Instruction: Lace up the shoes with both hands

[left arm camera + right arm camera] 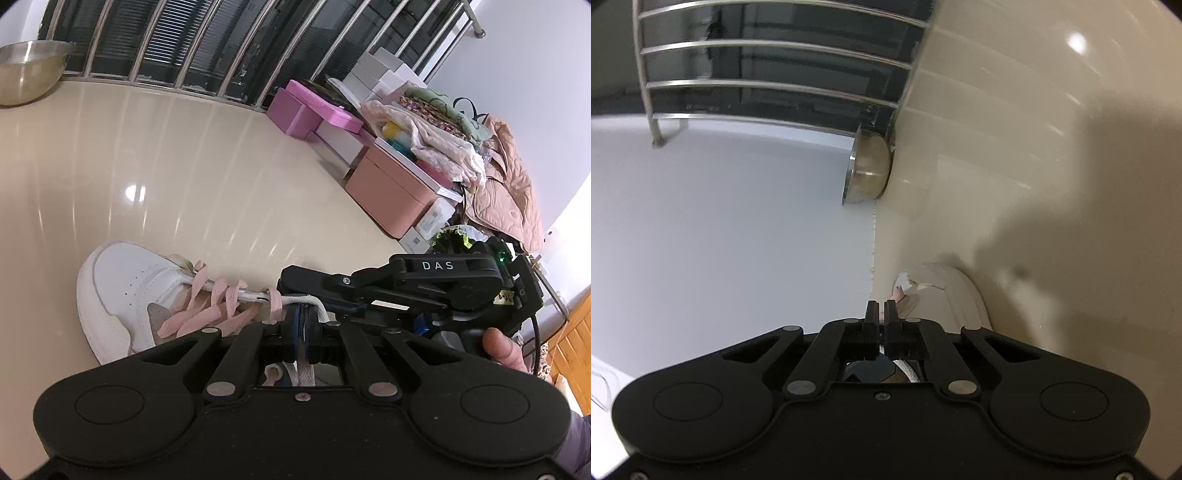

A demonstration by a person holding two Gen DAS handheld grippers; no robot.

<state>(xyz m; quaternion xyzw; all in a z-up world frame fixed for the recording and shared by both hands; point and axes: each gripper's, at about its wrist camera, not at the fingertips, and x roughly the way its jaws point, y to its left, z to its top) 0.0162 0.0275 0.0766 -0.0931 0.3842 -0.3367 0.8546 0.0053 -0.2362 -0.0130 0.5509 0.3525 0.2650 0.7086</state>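
We find the white shoe [122,291] on the surface just ahead of both jaws, left gripper [303,314] pinching soft, limp pink lace [218,299], right gripper [881,314] nearly closed beside it.

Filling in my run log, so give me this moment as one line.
stage: lacing | left gripper: shut on pink lace | right gripper: shut, beside left | white shoe: on its side, partly laced

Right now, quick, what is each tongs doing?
Left tongs: shut on the lace.
Right tongs: shut; holding anything, cannot tell.
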